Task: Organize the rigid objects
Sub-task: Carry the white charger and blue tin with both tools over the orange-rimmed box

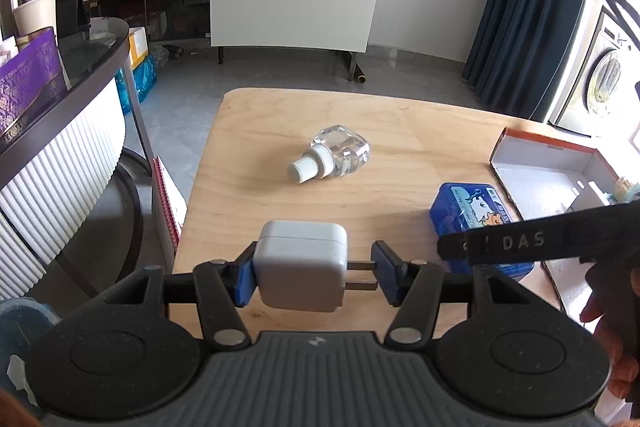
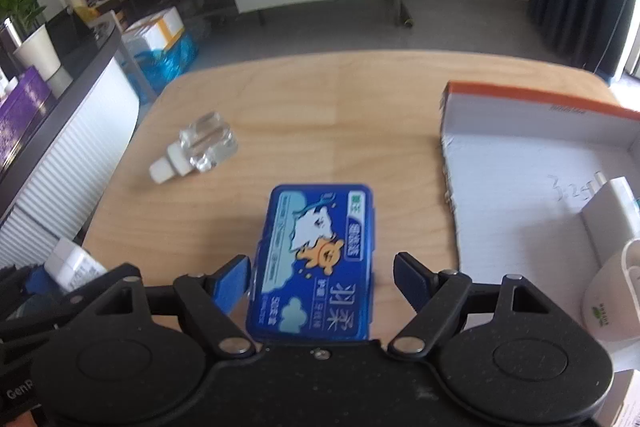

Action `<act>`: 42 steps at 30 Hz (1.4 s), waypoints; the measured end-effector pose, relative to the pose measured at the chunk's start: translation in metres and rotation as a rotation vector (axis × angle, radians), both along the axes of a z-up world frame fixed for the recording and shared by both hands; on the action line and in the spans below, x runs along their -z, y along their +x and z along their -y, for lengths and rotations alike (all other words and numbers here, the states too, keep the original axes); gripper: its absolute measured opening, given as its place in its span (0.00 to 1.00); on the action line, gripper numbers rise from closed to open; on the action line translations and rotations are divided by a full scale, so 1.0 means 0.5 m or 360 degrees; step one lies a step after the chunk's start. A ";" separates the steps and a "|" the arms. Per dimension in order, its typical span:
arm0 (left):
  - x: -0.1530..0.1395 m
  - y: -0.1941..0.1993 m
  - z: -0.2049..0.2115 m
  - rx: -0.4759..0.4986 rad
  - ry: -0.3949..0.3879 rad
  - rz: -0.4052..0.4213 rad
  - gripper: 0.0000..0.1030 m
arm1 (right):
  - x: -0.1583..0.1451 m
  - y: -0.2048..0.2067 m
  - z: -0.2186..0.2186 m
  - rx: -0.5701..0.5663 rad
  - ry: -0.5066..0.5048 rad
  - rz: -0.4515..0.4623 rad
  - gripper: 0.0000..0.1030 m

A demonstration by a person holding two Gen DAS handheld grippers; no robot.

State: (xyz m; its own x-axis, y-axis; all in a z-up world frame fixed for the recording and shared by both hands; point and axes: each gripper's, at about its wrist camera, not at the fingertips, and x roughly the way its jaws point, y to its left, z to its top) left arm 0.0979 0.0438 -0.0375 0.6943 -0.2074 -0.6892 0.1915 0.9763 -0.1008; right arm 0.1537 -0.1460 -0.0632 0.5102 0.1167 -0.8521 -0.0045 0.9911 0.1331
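While the left claw pinches a white charger above the near edge of the wooden desk, one blue pad presses the plug's body and the other meets the tips of its two metal prongs, so the claw is only partly spread. The right claw stands spread as wide as it goes, with a blue tin (printed with a white cartoon animal and an orange one) lying flat on the desk between its pads; whether the left pad touches the tin's edge I cannot tell, and a clear gap shows at the right pad. A clear bottle with a white cap lies on its side farther out toward the left. An open orange-edged box sits on the desk's right side, with a white block inside it.
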 end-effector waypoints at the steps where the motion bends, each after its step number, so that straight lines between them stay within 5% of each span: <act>1: -0.001 -0.001 -0.001 -0.0005 0.0000 -0.0001 0.57 | 0.003 -0.004 -0.002 -0.0012 -0.0004 0.0028 0.89; 4: -0.003 0.000 -0.002 -0.0026 0.0004 -0.0007 0.57 | 0.006 -0.018 -0.007 0.0017 -0.0082 0.0089 0.72; 22: -0.081 -0.077 0.059 -0.0083 0.0011 0.0050 0.57 | -0.151 -0.167 0.041 0.0001 -0.0051 0.0349 0.72; 42: -0.118 -0.173 0.137 -0.0077 -0.0024 0.0077 0.57 | -0.194 -0.315 0.139 0.0109 -0.0047 0.0416 0.72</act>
